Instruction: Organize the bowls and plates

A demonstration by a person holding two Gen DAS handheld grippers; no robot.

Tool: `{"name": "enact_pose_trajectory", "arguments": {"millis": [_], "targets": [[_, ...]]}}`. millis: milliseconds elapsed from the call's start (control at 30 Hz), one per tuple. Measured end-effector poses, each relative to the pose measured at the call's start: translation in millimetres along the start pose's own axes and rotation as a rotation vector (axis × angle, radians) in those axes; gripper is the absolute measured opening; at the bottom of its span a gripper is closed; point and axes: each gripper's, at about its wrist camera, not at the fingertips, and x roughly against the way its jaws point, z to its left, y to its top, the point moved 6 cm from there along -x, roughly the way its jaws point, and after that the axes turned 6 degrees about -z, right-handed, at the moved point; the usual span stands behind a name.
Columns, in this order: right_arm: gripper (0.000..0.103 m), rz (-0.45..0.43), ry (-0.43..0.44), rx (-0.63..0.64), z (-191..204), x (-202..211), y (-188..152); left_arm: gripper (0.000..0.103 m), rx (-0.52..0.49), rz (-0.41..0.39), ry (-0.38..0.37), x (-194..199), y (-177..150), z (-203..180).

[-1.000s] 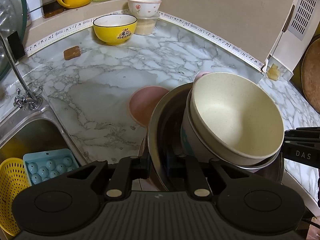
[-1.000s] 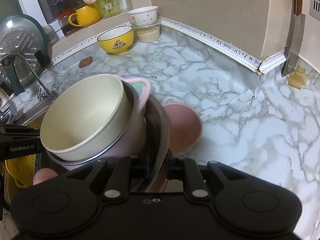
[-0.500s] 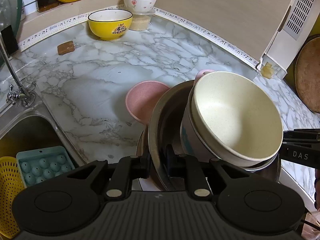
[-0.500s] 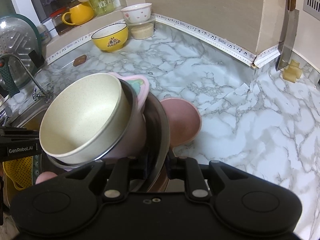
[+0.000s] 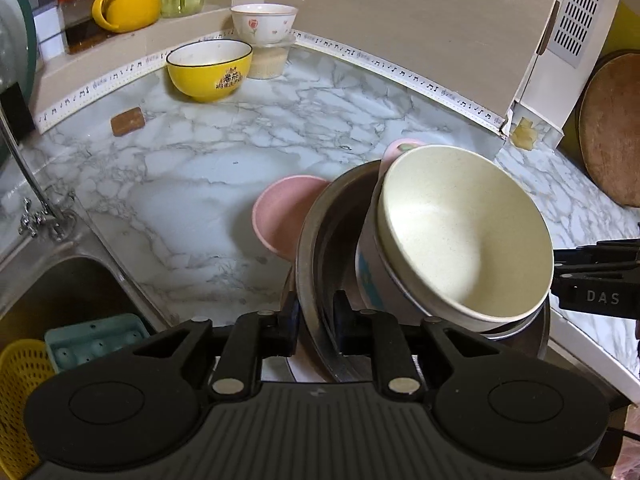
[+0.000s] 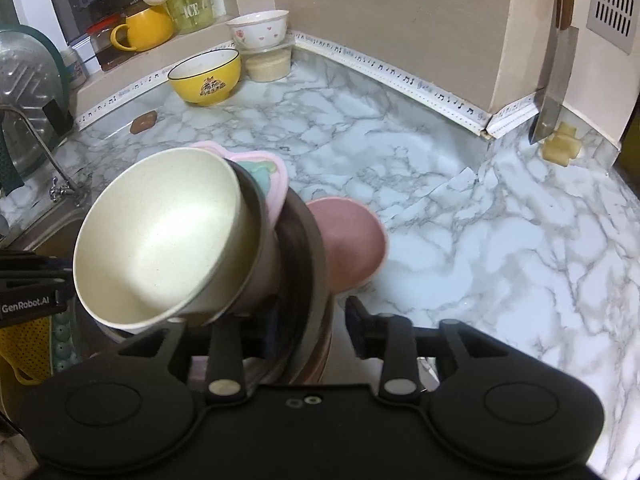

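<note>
A stack of dishes stands at the counter's near edge: a steel bowl holds nested bowls topped by a cream bowl. My left gripper is shut on the steel bowl's rim. In the right wrist view the cream bowl tilts left inside the steel bowl, with a pink heart-shaped dish behind. My right gripper has opened; its jaws stand apart on either side of the steel rim. A pink bowl rests on the counter beyond the stack and also shows in the left wrist view.
A yellow bowl and a white flowered bowl on a container stand at the back corner. The sink with a yellow strainer and teal tray lies left. A knife hangs right. A round wooden board leans far right.
My right gripper has opened off the steel bowl's rim. Both views have tilted, and the stack sits lower in the frames. The left gripper keeps its hold.
</note>
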Motion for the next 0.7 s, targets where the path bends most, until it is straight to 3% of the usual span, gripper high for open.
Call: {"name": "enact_pose_trajectory", "arguments": {"millis": [200,433,567,700], "targets": [[0.047,-0.003,0.011,-0.01,-6,5,-1,0.054,0.026,-0.016,0.001,6,2,4],[0.065,-0.048,0.035,-0.004,-9,25,1,0.054,0.031,-0.053,0.033,23,2,3],[0.071,-0.091,0.061,0.015,-8,40,3,0.067,0.034,-0.102,0.072,36,4,-1],[0.082,-0.134,0.089,0.024,-8,56,5,0.068,0.039,-0.139,0.085,52,6,-11]]}}
